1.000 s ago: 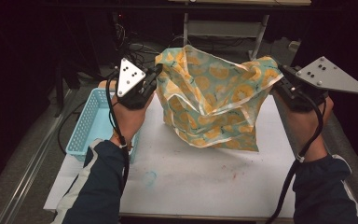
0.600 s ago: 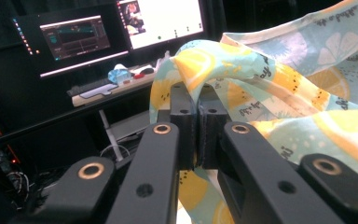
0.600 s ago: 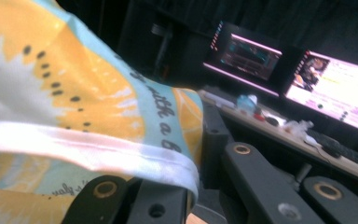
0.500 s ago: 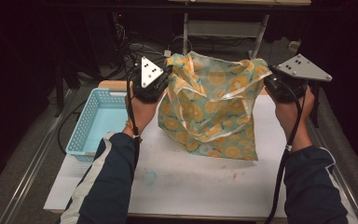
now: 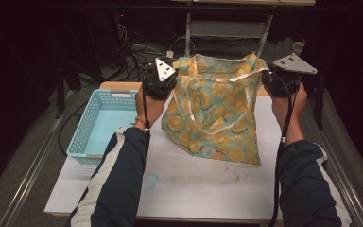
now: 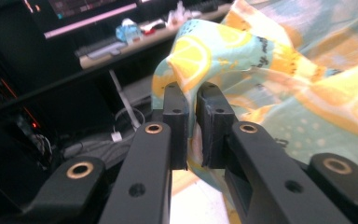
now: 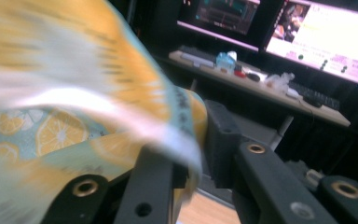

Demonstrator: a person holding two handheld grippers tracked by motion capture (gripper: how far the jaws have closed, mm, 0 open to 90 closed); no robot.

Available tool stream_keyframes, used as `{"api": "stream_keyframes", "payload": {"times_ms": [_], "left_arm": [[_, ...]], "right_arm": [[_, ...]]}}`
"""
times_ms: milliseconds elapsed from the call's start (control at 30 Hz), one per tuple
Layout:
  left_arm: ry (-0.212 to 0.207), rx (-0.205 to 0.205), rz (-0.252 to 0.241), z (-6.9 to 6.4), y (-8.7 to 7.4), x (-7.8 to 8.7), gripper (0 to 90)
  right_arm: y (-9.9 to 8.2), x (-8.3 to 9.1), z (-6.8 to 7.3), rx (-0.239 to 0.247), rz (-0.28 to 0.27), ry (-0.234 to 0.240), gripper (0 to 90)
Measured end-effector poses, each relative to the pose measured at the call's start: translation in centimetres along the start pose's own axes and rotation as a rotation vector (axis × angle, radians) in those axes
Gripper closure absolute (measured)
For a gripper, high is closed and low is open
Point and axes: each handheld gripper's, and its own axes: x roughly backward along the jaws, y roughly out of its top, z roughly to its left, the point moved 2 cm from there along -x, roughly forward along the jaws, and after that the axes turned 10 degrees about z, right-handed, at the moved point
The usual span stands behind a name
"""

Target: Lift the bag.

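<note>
Both grippers pinch the lemon-print bag (image 5: pixel 215 113); lettering unreadable.

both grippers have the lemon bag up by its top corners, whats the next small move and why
Probably lower both grippers together to lay the bag flat on the table. The left gripper and right gripper each pinch a top corner, the bag hangs spread, and its bottom edge already touches the table.

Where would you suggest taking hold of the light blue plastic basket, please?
Probably the near long rim of the light blue plastic basket, coming from above: it sits upright and open-topped on the white table, its thin lattice wall suits two jaws, and nothing crowds that side.
</note>
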Motion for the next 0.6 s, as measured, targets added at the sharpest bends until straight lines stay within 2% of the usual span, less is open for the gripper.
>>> {"api": "stream_keyframes", "payload": {"times_ms": [100,267,333,400,433,533,600], "left_arm": [[-0.004,0.001,0.008,-0.1,-0.2,-0.5,81.0],[0.045,-0.035,-0.004,0.5,0.6,-0.2,81.1],[0.056,-0.038,-0.012,0.9,1.0,0.1,80.4],[0.062,-0.043,-0.023,1.0,1.2,0.5,72.0],[0.049,-0.045,-0.026,0.9,1.2,0.7,67.6],[0.015,-0.064,-0.014,0.3,0.8,1.0,63.6],[0.013,-0.090,-0.008,-0.1,0.4,1.2,57.4]], "right_arm": [[-0.3,-0.5,0.0,-0.008,0.014,-0.003,78.9],[0.3,0.0,0.0,0.021,-0.002,-0.012,74.0],[0.6,0.4,-0.2,0.011,-0.019,-0.008,72.0],[0.7,0.9,-0.3,-0.008,-0.034,0.008,72.0],[0.7,1.0,-0.3,-0.012,-0.033,0.016,71.0],[0.4,1.5,-0.1,-0.011,-0.040,0.035,70.3],[0.1,1.8,0.2,-0.006,-0.046,0.048,69.5]]}}
